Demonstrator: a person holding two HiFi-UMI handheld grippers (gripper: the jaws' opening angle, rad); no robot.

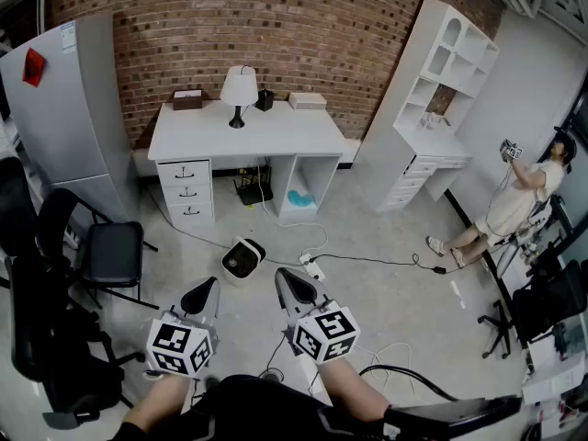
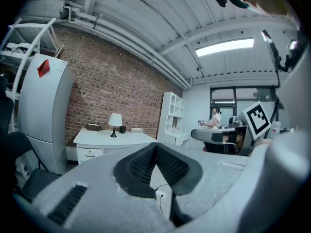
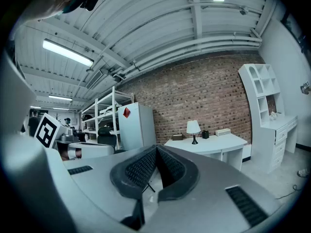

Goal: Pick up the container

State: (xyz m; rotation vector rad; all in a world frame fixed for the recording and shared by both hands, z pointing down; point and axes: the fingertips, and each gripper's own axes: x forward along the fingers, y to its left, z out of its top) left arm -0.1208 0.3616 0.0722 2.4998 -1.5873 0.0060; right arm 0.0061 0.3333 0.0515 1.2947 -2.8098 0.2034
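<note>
PLACE: a lab or studio dressed as a home office | FURNISHING: a white desk (image 1: 248, 138) with a table lamp (image 1: 239, 90), a white bookcase (image 1: 446, 81) and a refrigerator (image 1: 64, 108) are set against a brick wall (image 1: 276, 26) | WORKSPACE SIGNS: an office chair (image 1: 112, 254), cables (image 1: 367, 261) strewn on the bare floor (image 1: 367, 214), metal racks (image 3: 99, 106) and ceiling strip lights (image 3: 68, 52) are seen

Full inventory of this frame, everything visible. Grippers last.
Container: 1, white with dark inside, floor in front of desk
Desk: 1, white, against brick wall
Lamp: 1, white shade, dark base, on desk
Brown box: 1, desk's left end
White box: 1, desk's right end
Fridge: 1, grey, left of desk
Shelf unit: 1, white, right of desk
Chairs: at least two, black, left side
Power strip: 1, white, floor right of container
Person: 1, light clothes, far right
Left gripper: grey, jaws shut, empty
Right gripper: grey, jaws shut, empty
</note>
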